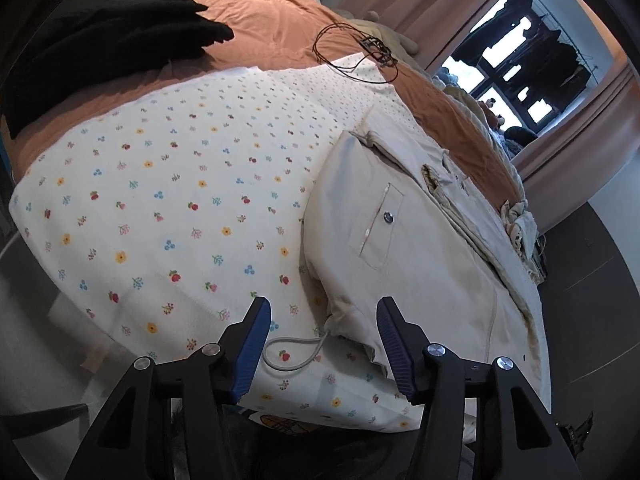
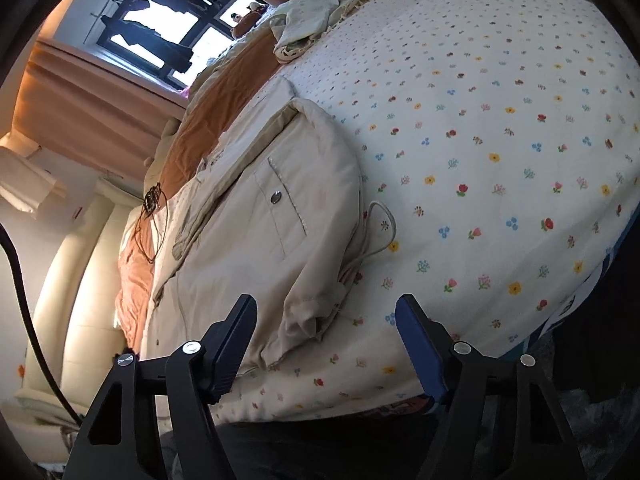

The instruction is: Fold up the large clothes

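A beige jacket point(image 1: 420, 264) lies spread on the floral sheet point(image 1: 168, 184) of the bed, its snap pocket facing up. The left gripper point(image 1: 323, 346) hangs over the hem corner by the drawcord point(image 1: 296, 354), jaws apart and gripping nothing. The right gripper point(image 2: 326, 344) straddles the jacket's bunched edge, jaws also apart.

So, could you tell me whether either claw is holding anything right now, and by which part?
Nothing is held. The left claw and right claw stand open over the beige jacket's near hem, pads not touching it.
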A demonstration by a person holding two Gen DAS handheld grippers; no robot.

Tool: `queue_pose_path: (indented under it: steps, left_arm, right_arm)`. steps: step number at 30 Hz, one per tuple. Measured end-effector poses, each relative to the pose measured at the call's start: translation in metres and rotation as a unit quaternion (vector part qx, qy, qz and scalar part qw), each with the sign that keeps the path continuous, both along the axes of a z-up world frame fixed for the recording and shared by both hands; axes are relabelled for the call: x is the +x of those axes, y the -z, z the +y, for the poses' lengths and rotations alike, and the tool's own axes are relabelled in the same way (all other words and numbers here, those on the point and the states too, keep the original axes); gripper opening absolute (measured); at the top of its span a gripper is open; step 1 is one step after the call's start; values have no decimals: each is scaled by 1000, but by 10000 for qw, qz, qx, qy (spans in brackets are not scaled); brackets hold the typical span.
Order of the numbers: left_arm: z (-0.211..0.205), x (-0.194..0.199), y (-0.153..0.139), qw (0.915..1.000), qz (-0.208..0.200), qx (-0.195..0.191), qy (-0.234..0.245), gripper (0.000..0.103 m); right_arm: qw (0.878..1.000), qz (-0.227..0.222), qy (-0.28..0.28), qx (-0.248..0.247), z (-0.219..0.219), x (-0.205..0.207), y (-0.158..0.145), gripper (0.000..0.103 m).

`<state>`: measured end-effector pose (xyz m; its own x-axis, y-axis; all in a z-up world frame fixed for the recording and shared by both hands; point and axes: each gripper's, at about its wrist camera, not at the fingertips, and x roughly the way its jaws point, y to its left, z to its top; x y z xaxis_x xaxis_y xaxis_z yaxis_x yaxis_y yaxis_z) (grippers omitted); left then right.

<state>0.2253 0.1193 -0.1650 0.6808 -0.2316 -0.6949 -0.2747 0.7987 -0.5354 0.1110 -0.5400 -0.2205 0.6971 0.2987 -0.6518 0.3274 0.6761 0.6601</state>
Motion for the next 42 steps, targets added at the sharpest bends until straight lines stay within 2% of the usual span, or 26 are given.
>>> queue_pose_path:
  steps: [5,12,16,22,29,31,32,33,34,35,37,42]
  left_arm:
    - [-1,14,17,9990,186,-392,92,50]
    - [-1,45,33,9965,502,-654,112,46]
    - [-1,59,35,9967,513,-618,108,46]
    - [-1,77,39,9958,461,-781,106,46]
    - [-7,70,41,9934,482,-988,328,44]
    - [-15,65,43,9927,516,-991,446,36]
    - [-17,63,44,9930,546,-949,450,29]
    - [-18,61,44,9938,574,-868,393,24]
    - [-16,59,44,9941,625,-831,304,16]
    - [-14,57,45,9934,609,-949,232,14]
    - [-13,54,40,9934,529,-1015,104,12]
    - [-20,40,7,9976,144,-676,106,10]
  right_arm:
    - [9995,80,-46,297,3,16,15,64]
    - [9988,125,-45,475,7,44,20,64]
    - [9985,127,-74,522,9,57,23,64]
    - [9976,-3,-37,687,9,72,27,64]
    - [9970,-115,-175,739,15,75,28,63]
    - [9958,-116,-300,852,21,75,30,58]
    - [9954,-105,-348,889,24,74,32,50]
    - [9956,-52,-346,873,26,73,34,34]
    - [9964,24,-283,805,26,72,36,25]
    - [9967,56,-203,783,25,70,39,19]
    - [9959,-27,-75,900,23,64,39,17]
    - [9967,-295,26,761,19,51,17,14]
